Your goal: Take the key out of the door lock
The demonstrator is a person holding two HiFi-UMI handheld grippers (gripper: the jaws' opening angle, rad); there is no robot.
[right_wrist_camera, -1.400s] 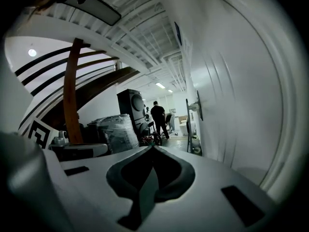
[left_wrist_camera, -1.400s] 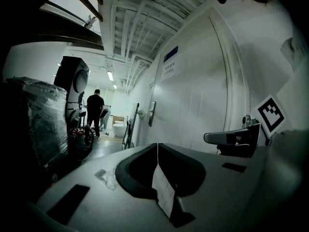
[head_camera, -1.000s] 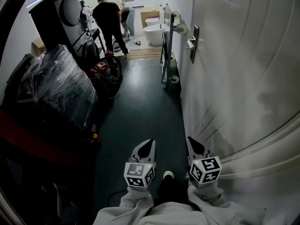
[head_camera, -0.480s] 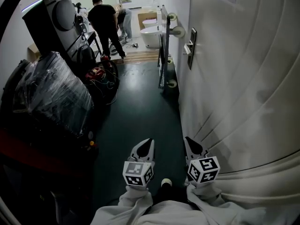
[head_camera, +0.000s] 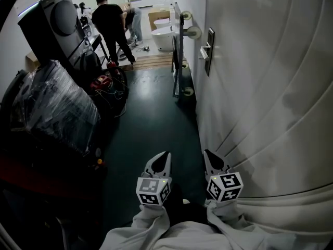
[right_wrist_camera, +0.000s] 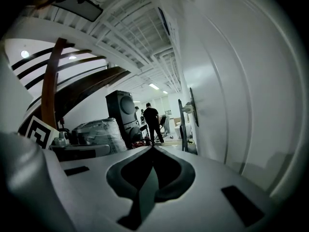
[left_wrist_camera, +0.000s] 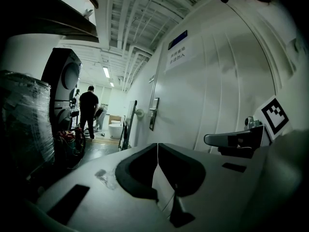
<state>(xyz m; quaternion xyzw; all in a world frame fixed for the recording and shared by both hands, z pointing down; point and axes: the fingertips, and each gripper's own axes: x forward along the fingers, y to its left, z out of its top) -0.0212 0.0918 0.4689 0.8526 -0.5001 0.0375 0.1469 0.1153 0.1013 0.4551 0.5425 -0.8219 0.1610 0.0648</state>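
Observation:
The white door (head_camera: pixel 260 87) fills the right side of the head view. Its dark lock plate with a lever handle (head_camera: pixel 208 51) is far ahead, also seen small in the left gripper view as the lock plate (left_wrist_camera: pixel 154 113) and in the right gripper view as the lock plate (right_wrist_camera: pixel 191 108). A key is too small to make out. My left gripper (head_camera: pixel 164 156) and right gripper (head_camera: pixel 207 154) hang low near my body, side by side, both shut and empty. Their jaws meet in the left gripper (left_wrist_camera: pixel 157 145) and right gripper (right_wrist_camera: pixel 153 149) views.
A plastic-wrapped bundle (head_camera: pixel 52 103) and a stacked dark machine (head_camera: pixel 54 22) line the left side. Cables and a red tool (head_camera: pixel 104 82) lie on the dark floor. A wheeled metal frame (head_camera: pixel 179 51) stands by the door. A person in black (head_camera: pixel 112 22) bends near a white tub (head_camera: pixel 166 35).
The view has crept forward along the corridor, so the lock plate sits slightly nearer and lower. Both grippers stay shut, held low. The person in black has shifted a little left.

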